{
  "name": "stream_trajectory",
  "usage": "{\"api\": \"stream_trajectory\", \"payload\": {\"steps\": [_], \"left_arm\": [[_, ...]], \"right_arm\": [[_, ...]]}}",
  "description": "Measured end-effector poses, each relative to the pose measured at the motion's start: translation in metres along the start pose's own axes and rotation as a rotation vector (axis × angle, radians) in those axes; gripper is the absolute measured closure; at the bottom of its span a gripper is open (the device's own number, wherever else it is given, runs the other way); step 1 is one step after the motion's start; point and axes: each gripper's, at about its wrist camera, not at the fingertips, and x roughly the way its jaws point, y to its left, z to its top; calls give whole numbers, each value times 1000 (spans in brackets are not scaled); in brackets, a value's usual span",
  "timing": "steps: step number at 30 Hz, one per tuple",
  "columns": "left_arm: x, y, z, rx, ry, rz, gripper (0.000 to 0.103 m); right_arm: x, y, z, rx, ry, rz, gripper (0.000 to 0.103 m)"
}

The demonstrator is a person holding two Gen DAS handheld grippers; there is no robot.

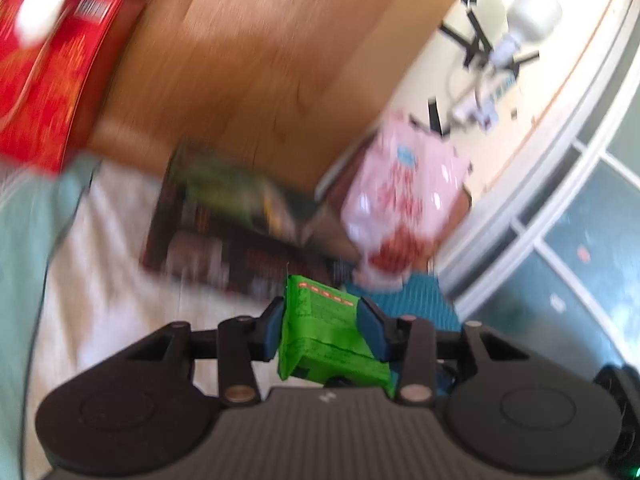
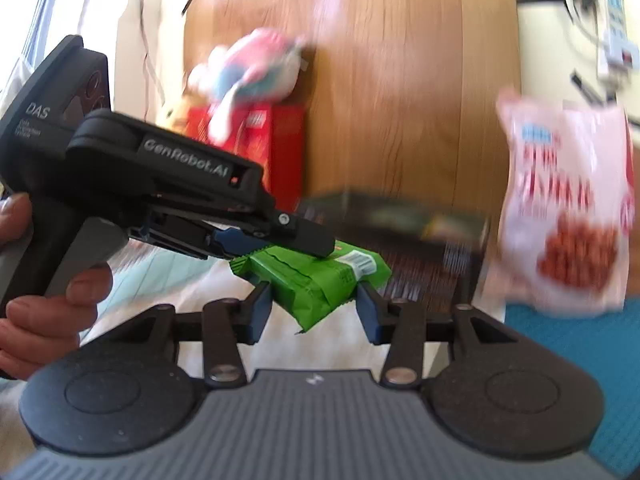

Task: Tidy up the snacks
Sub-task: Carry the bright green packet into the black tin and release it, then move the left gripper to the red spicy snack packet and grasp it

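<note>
A green snack packet [image 1: 324, 332] sits clamped between my left gripper's [image 1: 320, 328] blue pads. In the right wrist view the same packet [image 2: 316, 276] hangs from the left gripper [image 2: 256, 236], which comes in from the left. My right gripper [image 2: 314, 308] has its jaws open on either side of the packet's lower end, not clearly pressing it. A pink-white snack bag [image 1: 400, 208] [image 2: 568, 208] stands at the right. A dark box [image 1: 232, 220] [image 2: 400, 232] lies flat behind the packet.
A red box [image 1: 52, 80] [image 2: 264, 144] sits at the left with a pink-blue bag [image 2: 252, 68] on top. The wooden table [image 1: 280, 60] lies beyond, with a white cloth [image 1: 112, 280] and a teal mat [image 2: 580, 360] below. Cables and a power strip [image 2: 612, 32] lie on the floor.
</note>
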Motion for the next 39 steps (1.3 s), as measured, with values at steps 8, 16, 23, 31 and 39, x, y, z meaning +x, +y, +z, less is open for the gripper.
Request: {"api": "stream_trajectory", "payload": {"steps": [8,16,23,31,39], "left_arm": [[74,11,63,-51,1,111,62],[78,7,54,-55,-2,75,54],[-27,7,8,9,0,1,54],[-103,33,-98,-74,162,0,54],[-100,44,-131,-210,207,-51,56]], "right_arm": [[85,-61,41,144,-6,-41,54],[90,-92,40,210,12,-171,52],[10,-52,5,296,68,82,43],[-26,-6,-53,338,331,362,43],[-49,29,-57,209,344,377,42]]}}
